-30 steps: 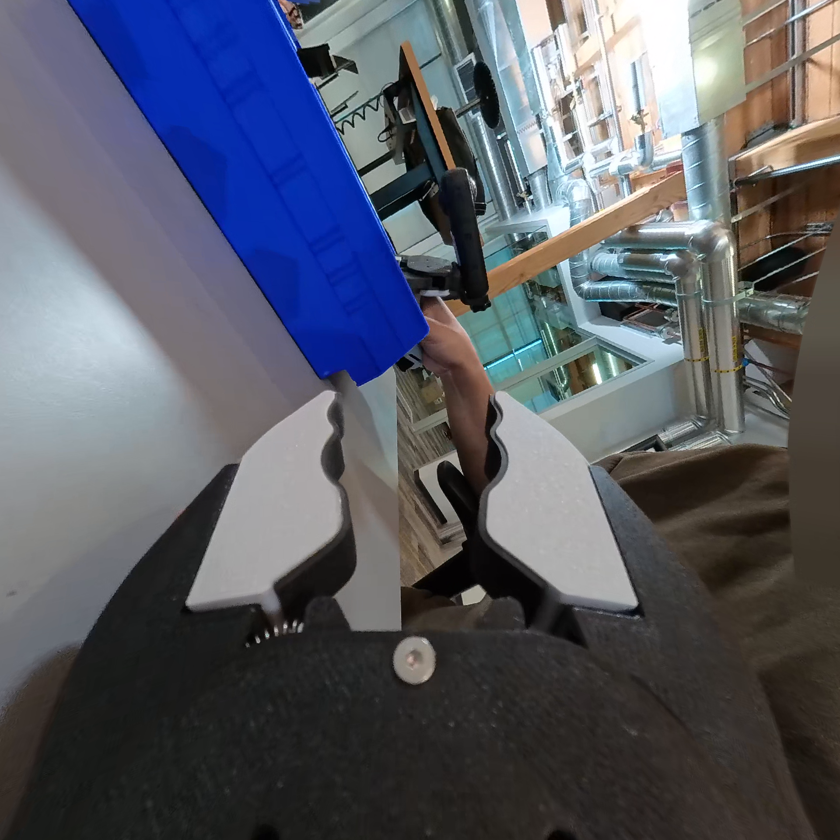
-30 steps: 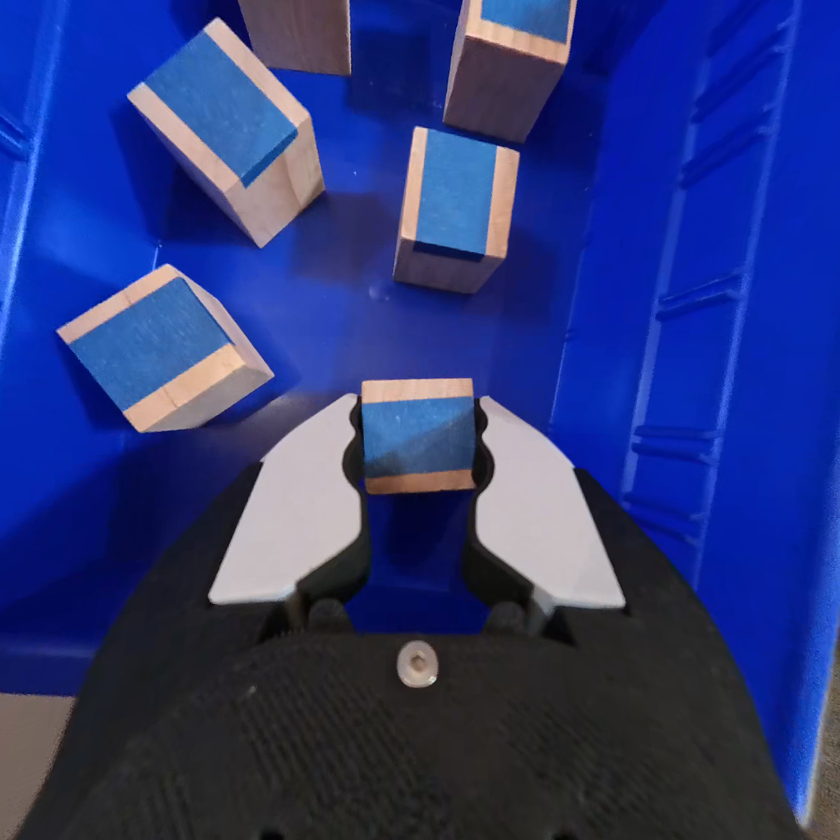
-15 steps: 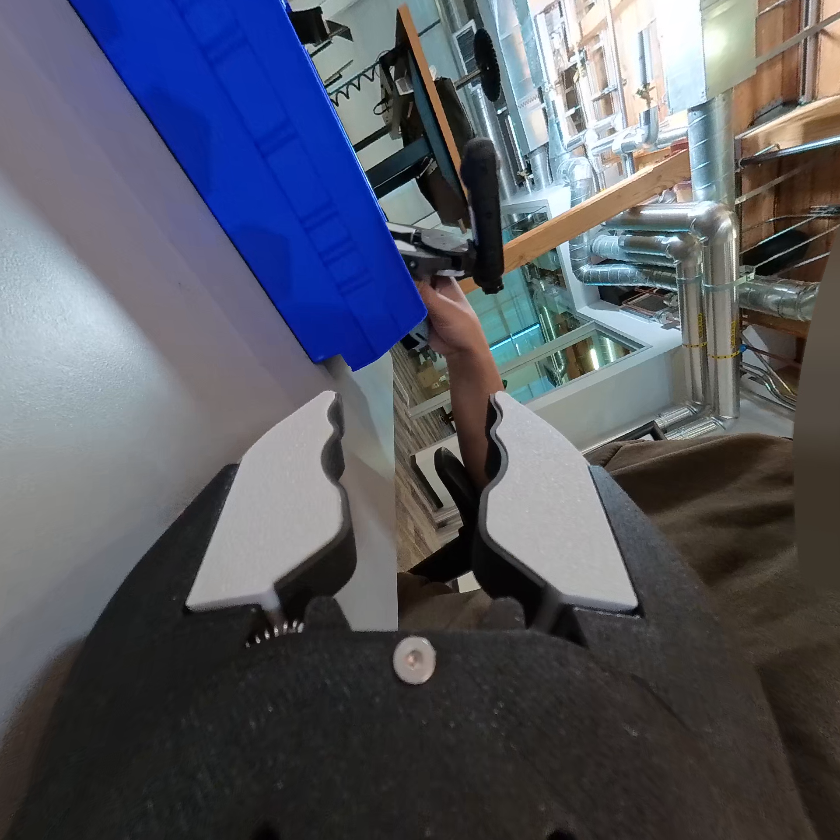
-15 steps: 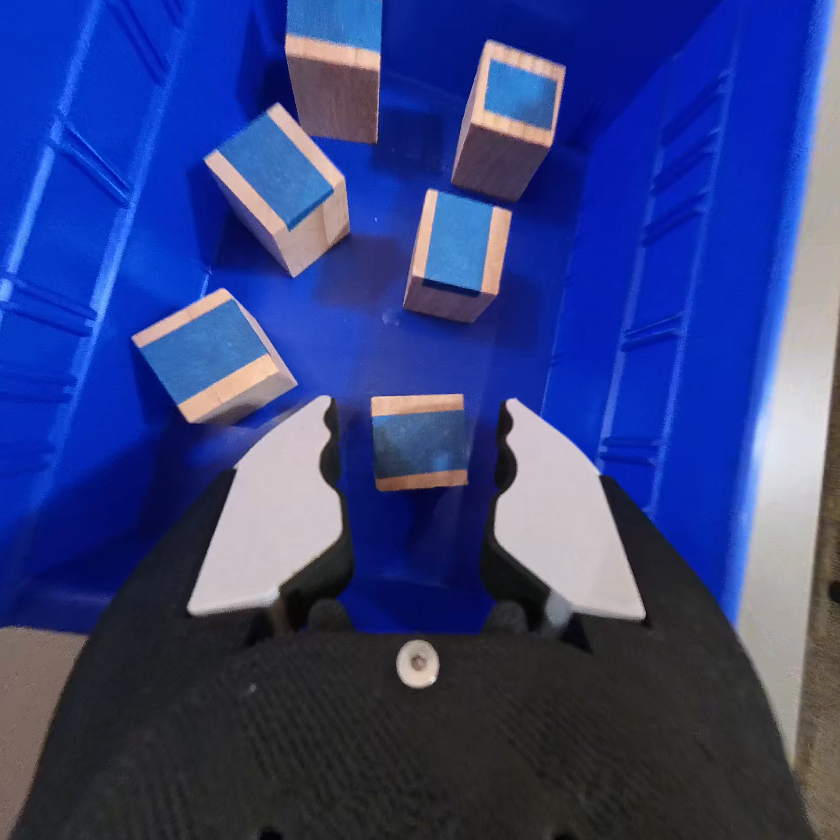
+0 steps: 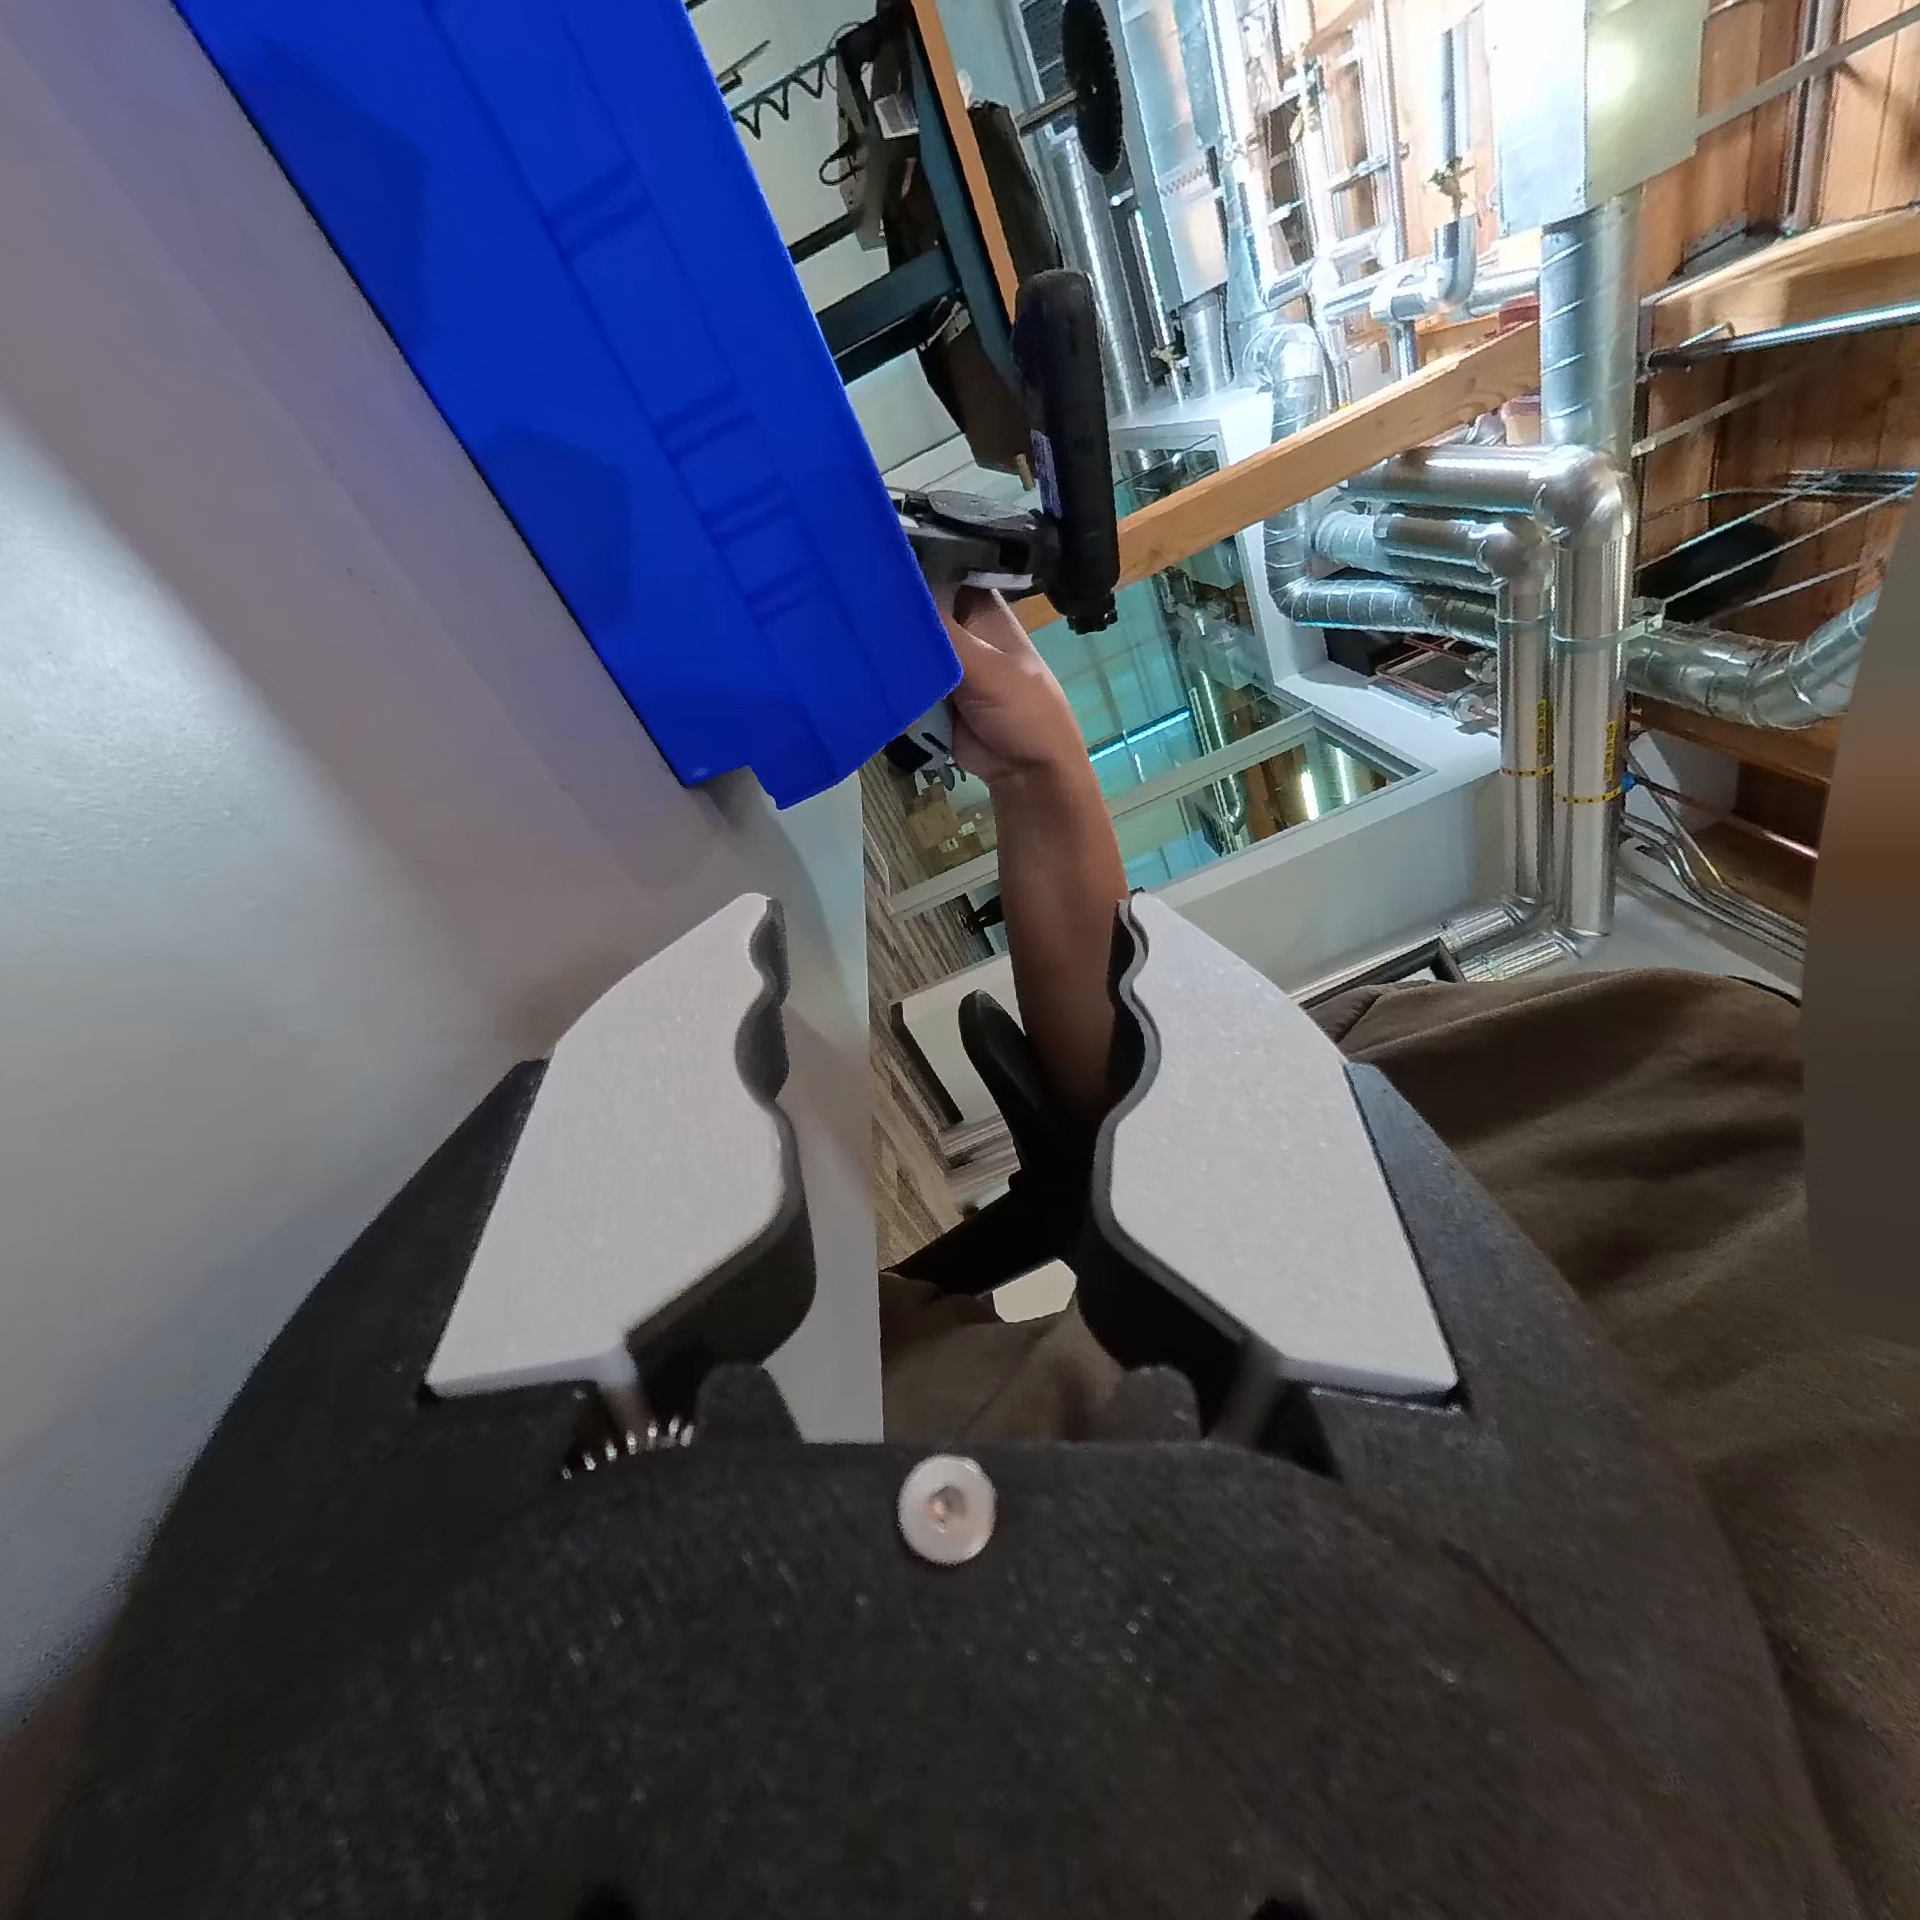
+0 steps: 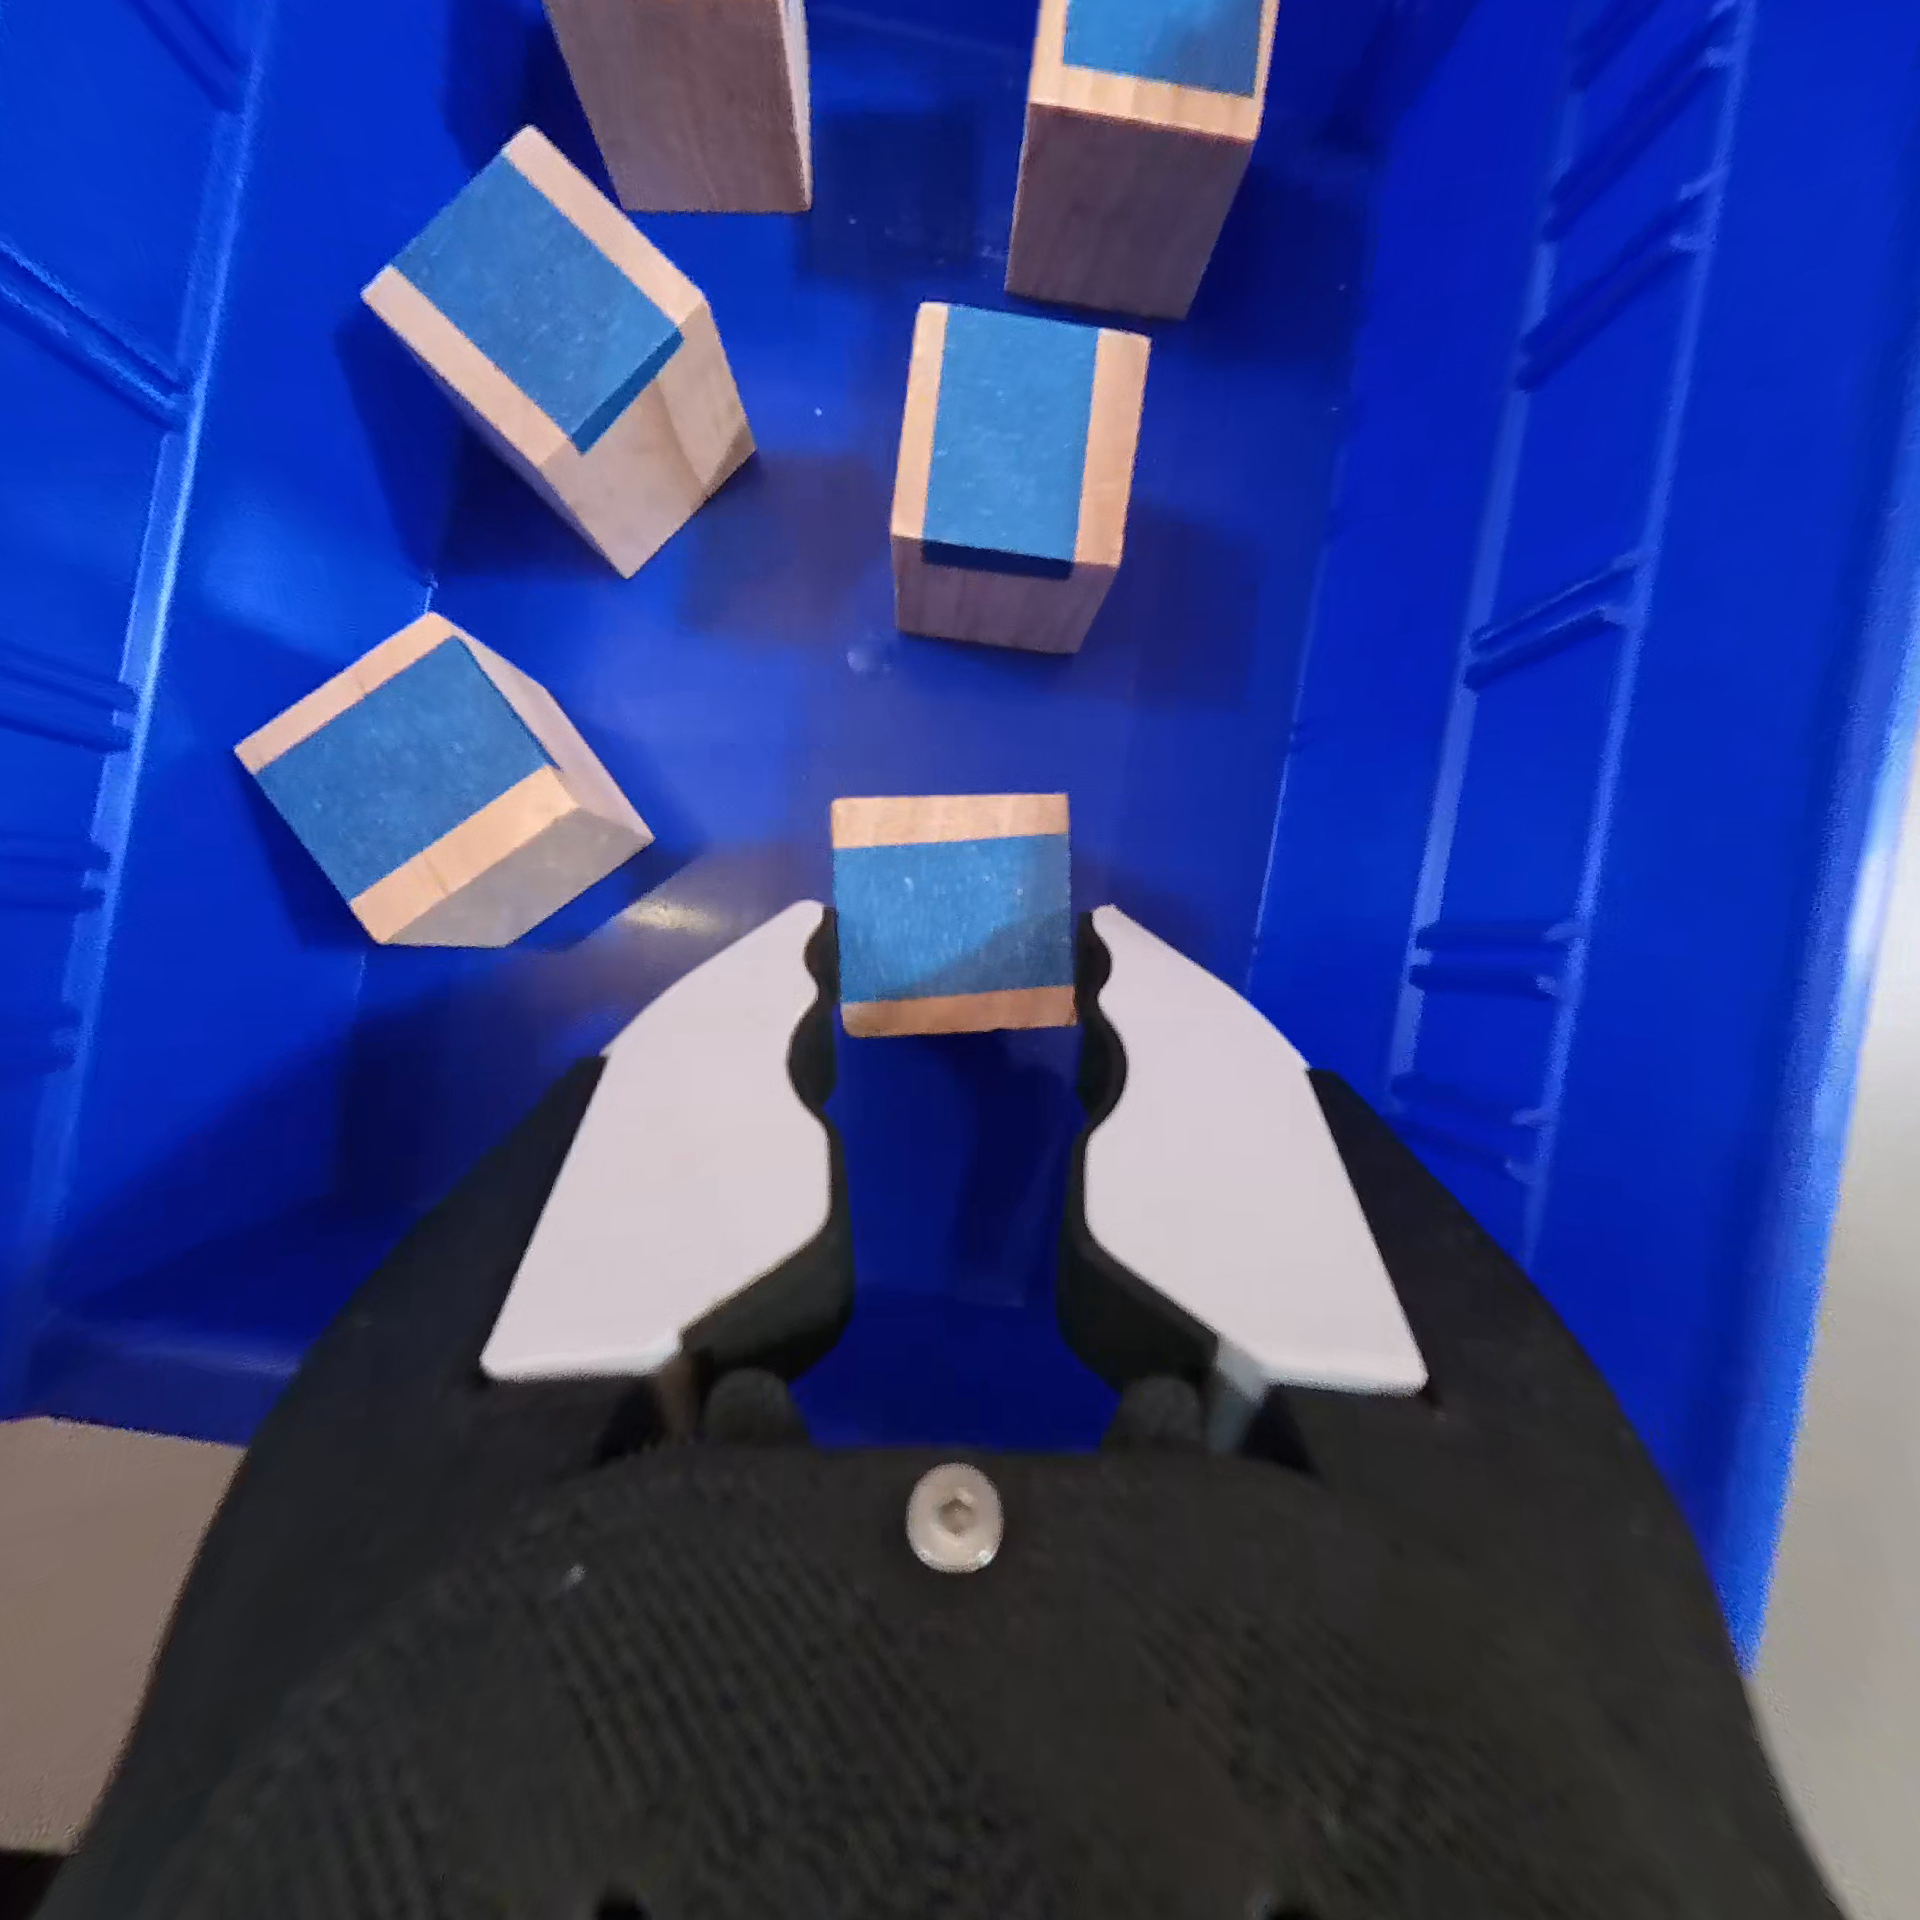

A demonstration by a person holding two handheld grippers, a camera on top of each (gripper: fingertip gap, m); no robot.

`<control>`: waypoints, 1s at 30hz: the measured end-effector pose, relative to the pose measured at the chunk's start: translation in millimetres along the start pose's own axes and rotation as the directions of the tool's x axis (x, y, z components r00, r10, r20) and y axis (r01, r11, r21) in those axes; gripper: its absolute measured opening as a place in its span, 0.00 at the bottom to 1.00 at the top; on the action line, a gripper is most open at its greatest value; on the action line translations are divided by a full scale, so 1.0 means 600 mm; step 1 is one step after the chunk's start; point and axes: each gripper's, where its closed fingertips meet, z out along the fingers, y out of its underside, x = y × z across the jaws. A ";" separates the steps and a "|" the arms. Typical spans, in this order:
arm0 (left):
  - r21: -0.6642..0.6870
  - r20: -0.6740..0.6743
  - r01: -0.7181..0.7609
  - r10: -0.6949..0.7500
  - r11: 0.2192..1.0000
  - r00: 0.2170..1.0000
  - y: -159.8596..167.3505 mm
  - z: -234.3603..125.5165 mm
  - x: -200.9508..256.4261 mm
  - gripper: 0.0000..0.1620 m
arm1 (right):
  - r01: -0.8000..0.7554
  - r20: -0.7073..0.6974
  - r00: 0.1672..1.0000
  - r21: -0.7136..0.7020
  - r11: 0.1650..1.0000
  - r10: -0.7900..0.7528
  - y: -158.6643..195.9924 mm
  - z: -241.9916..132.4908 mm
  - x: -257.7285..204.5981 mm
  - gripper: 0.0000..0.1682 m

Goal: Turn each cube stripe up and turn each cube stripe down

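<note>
1. Right gripper (image 6: 951, 925) is inside the blue bin (image 6: 1558, 623), pointing down at the floor of it. Jaws are parted, one tip on each side of the nearest cube (image 6: 951, 914); thin gaps show on both sides, so the cube is flanked, not gripped.
2. Nearest cube: wooden, blue stripe on its top face, bare wood strips at its far and near edges. It sits on the bin floor at the near end.
3. Left cube (image 6: 416, 774): stripe up, turned at an angle, near the left wall.
4. Far-left cube (image 6: 551, 332): stripe up, also at an angle.
5. Middle cube (image 6: 1013, 457): stripe up, just beyond the nearest cube, apart from it.
6. Far-right cube (image 6: 1143, 135): stripe up, partly cut off by the frame edge.
7. Far-middle cube (image 6: 696, 94): only a plain wood side shows; where its stripe lies, cannot tell.
8. None of the six cubes touch one another.
9. Left gripper (image 5: 945, 935) is outside the bin, beside its outer wall above the pale desk (image 5: 208, 831). Jaws parted, nothing between them.
10. In the left wrist view, a person's hand (image 5: 997, 707) shows past the bin's corner.
</note>
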 end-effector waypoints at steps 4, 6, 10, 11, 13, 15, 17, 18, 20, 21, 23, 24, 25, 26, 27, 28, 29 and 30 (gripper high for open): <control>0.007 -0.004 0.020 -0.020 1.000 1.000 -0.002 0.000 -0.003 0.37 | 0.001 -0.018 1.000 0.003 1.000 -0.001 -0.001 0.001 0.002 0.27; 0.009 -0.008 0.029 -0.029 1.000 1.000 -0.002 0.000 -0.003 0.37 | 0.012 -0.023 1.000 0.000 1.000 -0.012 -0.002 -0.001 0.001 0.33; 0.003 -0.004 0.021 -0.021 1.000 1.000 0.000 0.001 -0.003 0.37 | 0.016 -0.039 0.999 0.093 0.996 -0.012 -0.032 -0.028 0.007 0.39; 0.000 -0.002 0.016 -0.016 1.000 1.000 0.000 0.001 -0.004 0.37 | 0.007 -0.031 1.000 0.138 0.990 -0.002 -0.045 -0.038 0.006 0.39; -0.005 0.002 0.008 -0.008 1.000 1.000 0.001 0.002 -0.003 0.36 | -0.020 0.011 1.000 0.227 0.974 0.018 -0.069 -0.059 -0.001 0.38; -0.007 0.002 0.006 -0.006 1.000 1.000 0.002 0.003 -0.003 0.36 | -0.074 0.085 0.995 0.309 0.948 0.050 -0.090 -0.078 -0.015 0.38; -0.007 0.003 0.005 -0.005 1.000 1.000 0.003 0.003 -0.002 0.36 | -0.151 0.194 0.977 0.359 0.921 0.085 -0.108 -0.097 -0.037 0.42; -0.007 0.003 0.002 -0.002 1.000 1.000 0.003 0.003 -0.001 0.36 | -0.185 0.256 0.962 0.374 0.909 0.091 -0.116 -0.109 -0.052 0.45; -0.006 0.008 -0.009 0.009 1.000 1.000 0.002 0.002 0.000 0.36 | -0.209 0.323 0.943 0.390 0.897 0.079 -0.128 -0.126 -0.076 0.47; -0.006 0.011 -0.015 0.015 1.000 1.000 0.002 0.002 0.000 0.36 | -0.194 0.319 0.946 0.397 0.897 0.064 -0.130 -0.130 -0.082 0.47; -0.008 0.016 -0.027 0.027 1.000 1.000 0.002 0.002 0.000 0.36 | -0.142 0.267 0.963 0.414 0.899 0.029 -0.132 -0.134 -0.084 0.46; -0.010 0.018 -0.031 0.031 0.999 0.999 0.002 0.003 0.000 0.36 | -0.115 0.237 0.971 0.421 0.900 0.013 -0.132 -0.135 -0.083 0.45; -0.013 0.019 -0.035 0.035 0.999 0.999 0.003 0.003 0.001 0.36 | -0.094 0.211 0.978 0.428 0.899 0.002 -0.133 -0.135 -0.080 0.45; -0.017 0.020 -0.039 0.039 0.999 0.999 0.005 0.004 0.002 0.36 | -0.081 0.194 0.981 0.432 0.898 -0.004 -0.133 -0.136 -0.079 0.45; -0.023 0.020 -0.044 0.044 0.999 0.999 0.006 0.005 0.003 0.36 | -0.080 0.195 0.981 0.429 0.900 -0.006 -0.133 -0.138 -0.080 0.44; -0.034 0.019 -0.052 0.053 0.998 0.998 0.008 0.005 0.005 0.36 | -0.093 0.221 0.975 0.421 0.902 -0.003 -0.132 -0.143 -0.086 0.45; -0.045 0.022 -0.065 0.066 0.997 0.998 0.010 0.006 0.006 0.36 | -0.117 0.266 0.964 0.421 0.900 0.001 -0.135 -0.151 -0.096 0.45; -0.054 0.032 -0.083 0.085 0.995 0.996 0.010 0.005 0.006 0.36 | -0.145 0.314 0.950 0.429 0.891 0.003 -0.140 -0.164 -0.107 0.45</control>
